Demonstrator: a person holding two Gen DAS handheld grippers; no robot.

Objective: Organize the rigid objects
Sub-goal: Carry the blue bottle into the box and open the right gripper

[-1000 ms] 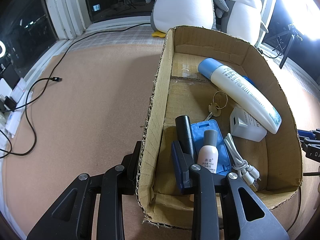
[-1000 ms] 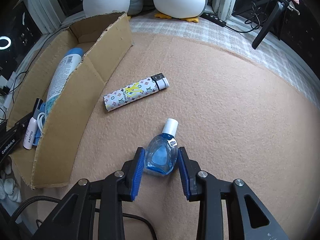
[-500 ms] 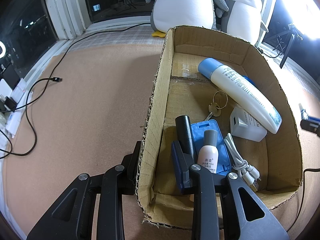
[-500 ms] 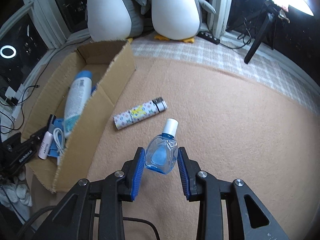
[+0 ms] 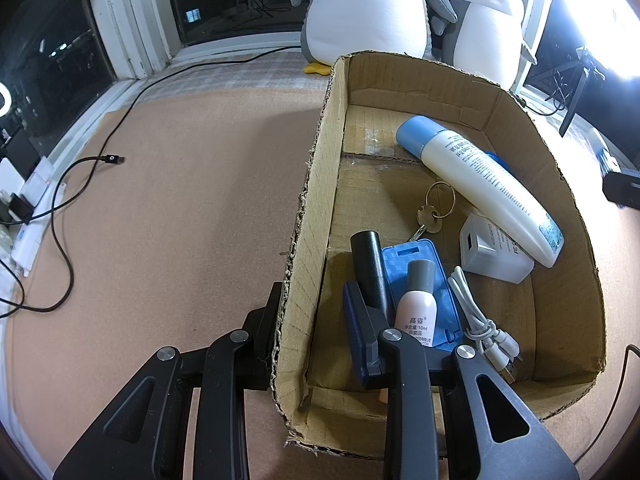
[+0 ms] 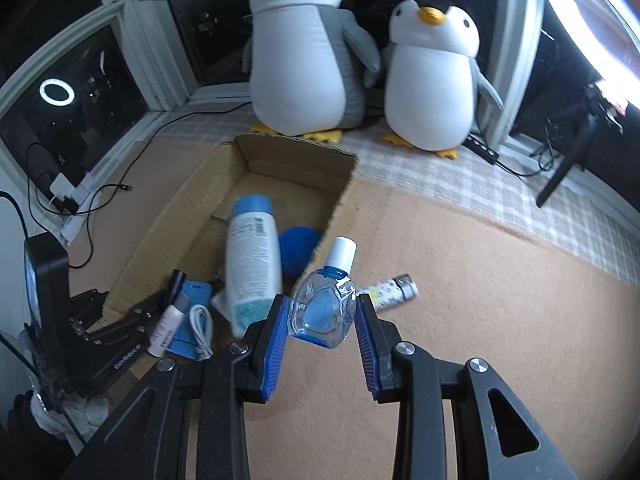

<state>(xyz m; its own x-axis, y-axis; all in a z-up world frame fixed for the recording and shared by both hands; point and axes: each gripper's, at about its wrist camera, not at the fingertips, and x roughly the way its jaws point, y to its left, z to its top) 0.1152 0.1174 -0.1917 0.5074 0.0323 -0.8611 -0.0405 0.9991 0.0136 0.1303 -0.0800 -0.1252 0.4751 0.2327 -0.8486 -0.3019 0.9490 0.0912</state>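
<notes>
Right tongs (image 6: 322,320) gripping eye-drop bottle (image 6: 323,310) at flat sides: light, slick plastic (I squeeze gently). Left tongs (image 5: 316,320) clamped on cardboard box (image 5: 310,216) wall.

Right gripper (image 6: 322,322) has lifted the bottle (image 6: 325,308) toward the box (image 6: 344,196).
</notes>
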